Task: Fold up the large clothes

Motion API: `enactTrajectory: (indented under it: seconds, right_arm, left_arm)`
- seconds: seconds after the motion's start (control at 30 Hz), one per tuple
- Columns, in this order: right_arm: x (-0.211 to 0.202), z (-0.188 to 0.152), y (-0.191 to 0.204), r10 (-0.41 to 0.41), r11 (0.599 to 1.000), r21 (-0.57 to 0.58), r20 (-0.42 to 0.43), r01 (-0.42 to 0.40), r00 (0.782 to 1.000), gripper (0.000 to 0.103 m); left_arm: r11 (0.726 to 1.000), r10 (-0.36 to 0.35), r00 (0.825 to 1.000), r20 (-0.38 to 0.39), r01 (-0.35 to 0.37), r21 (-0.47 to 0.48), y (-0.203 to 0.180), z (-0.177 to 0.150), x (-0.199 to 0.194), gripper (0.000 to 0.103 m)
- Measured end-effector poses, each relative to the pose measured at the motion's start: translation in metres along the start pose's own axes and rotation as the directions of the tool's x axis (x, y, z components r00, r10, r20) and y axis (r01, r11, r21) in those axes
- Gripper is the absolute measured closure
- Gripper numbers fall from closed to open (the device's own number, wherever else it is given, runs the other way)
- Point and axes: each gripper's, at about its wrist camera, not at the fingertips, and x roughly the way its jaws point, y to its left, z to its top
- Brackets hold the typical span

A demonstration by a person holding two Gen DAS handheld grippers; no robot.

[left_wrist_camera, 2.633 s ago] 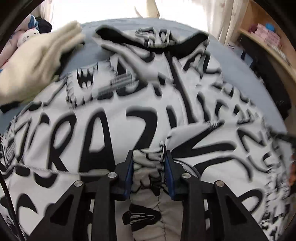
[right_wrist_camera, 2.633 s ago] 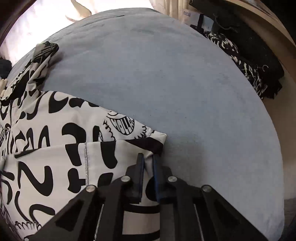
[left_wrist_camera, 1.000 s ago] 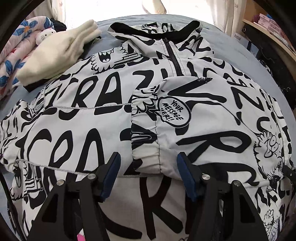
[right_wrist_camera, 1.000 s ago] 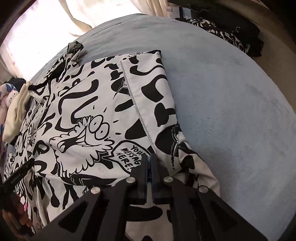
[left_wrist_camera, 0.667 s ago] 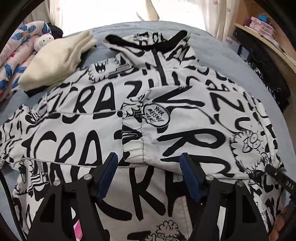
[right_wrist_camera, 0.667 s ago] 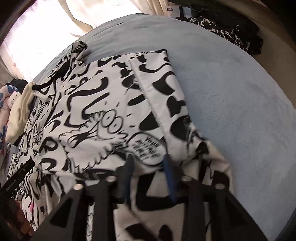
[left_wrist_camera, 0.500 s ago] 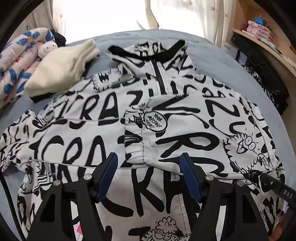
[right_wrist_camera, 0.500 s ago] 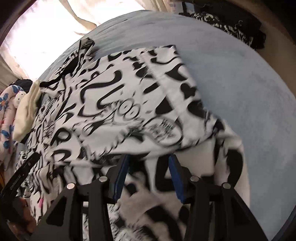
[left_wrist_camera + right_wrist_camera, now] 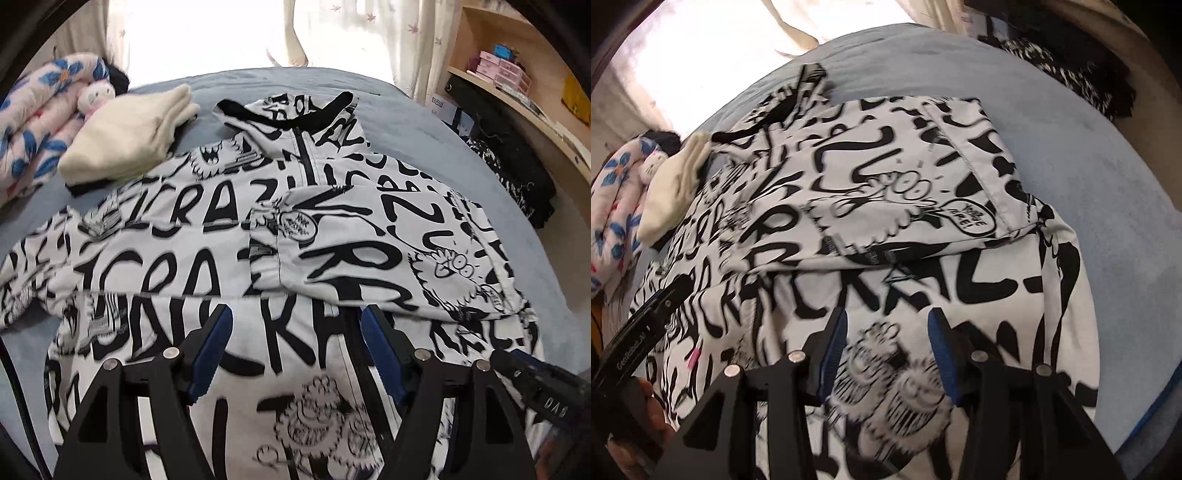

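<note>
White graffiti-print jacket (image 9: 229,266) flat on blue bed (image 9: 424,122), collar far, one sleeve (image 9: 369,243) folded across; left gripper (image 9: 295,350) and right gripper (image 9: 886,354) jaws apart, empty

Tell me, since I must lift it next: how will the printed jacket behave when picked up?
The printed jacket will probably sag and drape: its folded sleeve lies limp and creased. It looks thin, so likely light. Folds may slide open on the bedsheet.

The white jacket with black graffiti lettering (image 9: 229,266) is lying spread on the grey-blue bed (image 9: 436,140), one sleeve (image 9: 369,247) lying folded across its front. A folded cream garment (image 9: 129,140) is sitting left of its collar, beside a flowered quilt (image 9: 33,125).
</note>
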Motion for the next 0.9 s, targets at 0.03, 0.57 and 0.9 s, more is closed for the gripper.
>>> enactTrajectory:
  seconds: [0.03, 0.57, 0.9]
  right_arm:
    - [-0.003, -0.002, 0.004, 0.003, 1.000, -0.010, 0.004, -0.003, 1.000, 0.057]
    - [-0.056, -0.040, 0.106, -0.031, 0.971, -0.229, 0.134, 0.061, 0.990, 0.057]
    - [-0.064, -0.066, 0.195, -0.008, 0.916, -0.393, 0.186, 0.082, 0.983, 0.057]
  left_arm:
    - [1.000, -0.008, 1.000, -0.006, 0.008, -0.011, 0.003, -0.002, -0.004, 0.032]
    - [0.999, 0.022, 0.988, 0.156, -0.017, -0.034, 0.070, -0.019, -0.094, 0.032]
    - [0.992, 0.093, 0.973, 0.213, -0.073, -0.099, 0.149, -0.031, -0.141, 0.032]
